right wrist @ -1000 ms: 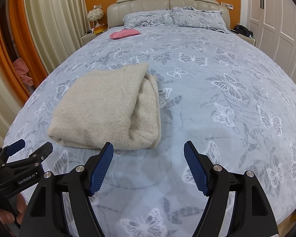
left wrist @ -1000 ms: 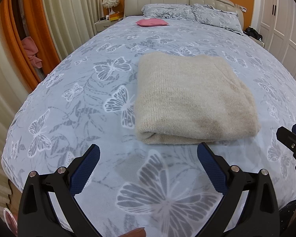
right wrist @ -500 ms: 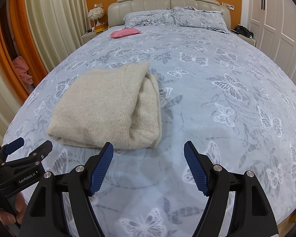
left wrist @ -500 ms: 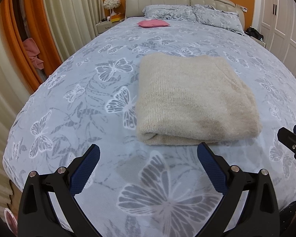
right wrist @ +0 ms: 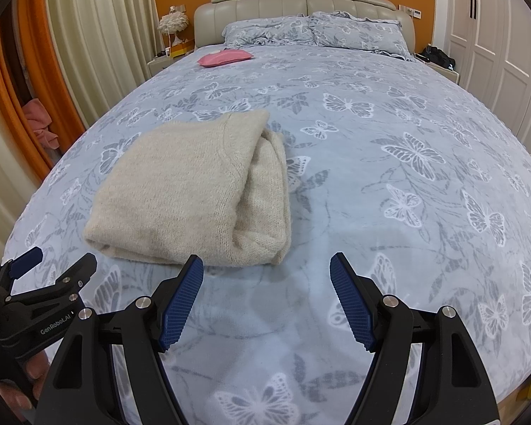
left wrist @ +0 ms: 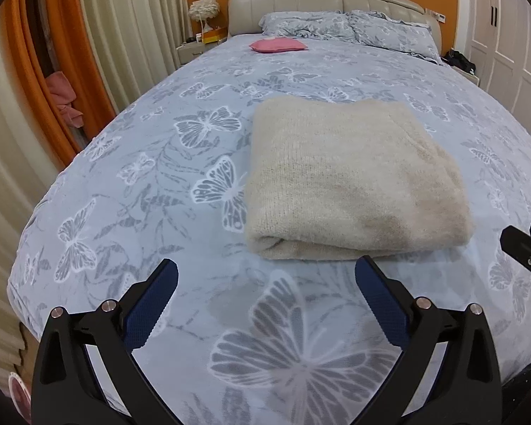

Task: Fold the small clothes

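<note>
Lying folded on the bed (left wrist: 131,212), beige sweater (left wrist: 350,184)

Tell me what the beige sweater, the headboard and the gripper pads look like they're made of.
Sweater: soft, fuzzy knit, probably wool or acrylic; fine ribbed stitches show.
Headboard: padded leather or a leather look-alike; smooth beige panels with stitched vertical channels and a slight sheen.
Gripper pads: blue rubber or plastic, matte, with a fine grid texture.

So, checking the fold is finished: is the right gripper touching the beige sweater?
Apart. The right wrist view shows the right gripper open, with bedspread visible between it and the beige sweater.
</note>
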The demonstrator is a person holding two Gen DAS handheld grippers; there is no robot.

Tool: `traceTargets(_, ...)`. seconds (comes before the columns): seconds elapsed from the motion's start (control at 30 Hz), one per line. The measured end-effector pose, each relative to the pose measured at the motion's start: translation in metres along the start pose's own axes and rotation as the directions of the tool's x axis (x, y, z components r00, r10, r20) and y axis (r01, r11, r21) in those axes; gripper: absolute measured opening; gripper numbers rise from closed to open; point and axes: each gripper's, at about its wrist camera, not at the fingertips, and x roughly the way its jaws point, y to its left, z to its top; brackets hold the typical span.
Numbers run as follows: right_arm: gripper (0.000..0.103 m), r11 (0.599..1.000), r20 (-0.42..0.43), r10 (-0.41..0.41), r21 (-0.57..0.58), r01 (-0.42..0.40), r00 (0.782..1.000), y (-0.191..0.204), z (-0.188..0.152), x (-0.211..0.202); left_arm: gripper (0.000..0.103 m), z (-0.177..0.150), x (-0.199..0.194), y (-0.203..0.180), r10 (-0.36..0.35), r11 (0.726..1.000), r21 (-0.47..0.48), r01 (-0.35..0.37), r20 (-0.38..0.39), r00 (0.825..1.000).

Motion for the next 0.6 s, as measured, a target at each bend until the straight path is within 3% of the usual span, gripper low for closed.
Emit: traceTargets(0.6,0.072,1.0,-0.001,-0.002,-0.003,0.002,1.0,0.0014,0.0001,-0.0002,0.098,-0.0009,-0.0039,-0.0013,-0.015,1.0,0.016,0.015,0.016,1.0)
